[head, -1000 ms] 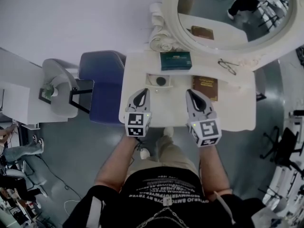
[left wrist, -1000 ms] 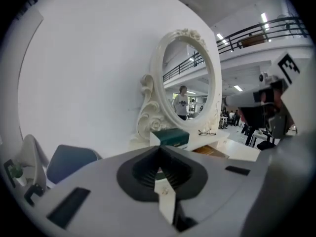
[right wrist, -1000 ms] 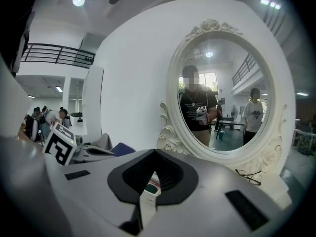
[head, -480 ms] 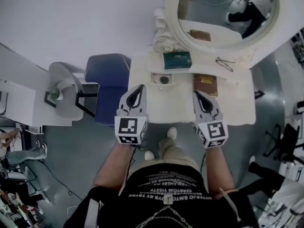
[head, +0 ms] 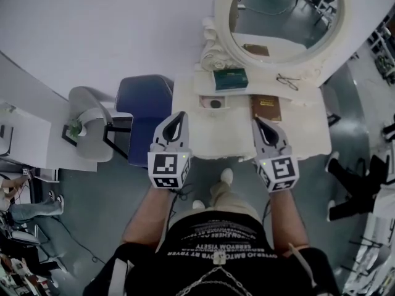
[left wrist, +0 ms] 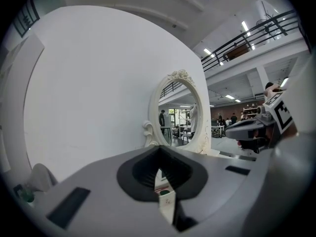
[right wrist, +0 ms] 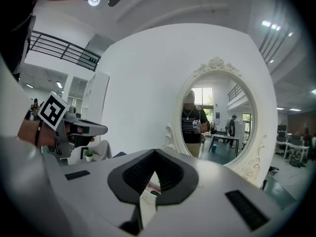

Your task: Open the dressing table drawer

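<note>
The white dressing table (head: 296, 131) stands against the wall under its oval mirror (head: 281, 11). Seen from above, its drawer is hidden beneath the top; only the front edge shows. My left gripper (head: 181, 116) hovers over the table's front left corner, shut and holding nothing. My right gripper (head: 257, 121) hovers over the front middle-right, also shut and holding nothing. In the left gripper view, the left gripper (left wrist: 159, 151) points level at the mirror (left wrist: 180, 113). The right gripper (right wrist: 155, 153) in its own view faces the mirror (right wrist: 217, 118) too.
On the tabletop lie a green box (head: 231, 78), a brown book (head: 266, 108), glasses (head: 287, 81) and a small tray (head: 213, 103). A blue chair (head: 145, 113) and a grey chair (head: 92, 125) stand left of the table. Someone's dark-trousered legs (head: 355, 184) stand at the right.
Both grippers have risen, staying shut. The left one now sits at the table's left corner rather than over the top. The table looks smaller and further down.
</note>
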{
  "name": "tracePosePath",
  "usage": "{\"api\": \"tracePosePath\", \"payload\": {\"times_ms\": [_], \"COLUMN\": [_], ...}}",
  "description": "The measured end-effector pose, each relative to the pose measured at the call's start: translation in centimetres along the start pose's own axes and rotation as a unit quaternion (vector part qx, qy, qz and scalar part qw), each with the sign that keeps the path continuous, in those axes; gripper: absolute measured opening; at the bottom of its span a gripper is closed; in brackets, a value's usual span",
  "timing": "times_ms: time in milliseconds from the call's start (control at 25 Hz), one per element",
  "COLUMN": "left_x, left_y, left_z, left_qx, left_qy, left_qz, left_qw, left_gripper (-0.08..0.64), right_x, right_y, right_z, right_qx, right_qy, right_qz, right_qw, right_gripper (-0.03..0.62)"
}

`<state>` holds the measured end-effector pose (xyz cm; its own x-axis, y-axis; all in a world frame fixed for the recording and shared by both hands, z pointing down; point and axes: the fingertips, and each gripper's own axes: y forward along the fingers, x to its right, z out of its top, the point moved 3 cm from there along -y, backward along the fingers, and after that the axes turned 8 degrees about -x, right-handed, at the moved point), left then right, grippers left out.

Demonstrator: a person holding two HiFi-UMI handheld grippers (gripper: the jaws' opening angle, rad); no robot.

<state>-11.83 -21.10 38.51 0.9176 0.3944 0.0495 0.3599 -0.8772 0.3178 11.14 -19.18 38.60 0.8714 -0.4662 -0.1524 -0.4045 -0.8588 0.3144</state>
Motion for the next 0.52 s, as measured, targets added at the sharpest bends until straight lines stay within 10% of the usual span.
{"api": "tracePosePath", "payload": {"times_ms": [520], "left_x": [-0.1], "left_y": [-6.2], "left_z": [-0.7], "left_qx": [0.006], "left_qy": [0.007], "left_qz": [-0.019], "left_qw": [0.9998], "left_gripper": [0.003], "right_x": [-6.5], "right_y": [-3.8], "right_z": [1.6], "right_qx": [0.002], "right_qy": [0.01], "right_qz": [0.007], "right_qw": [1.0], "right_gripper": [0.002]}}
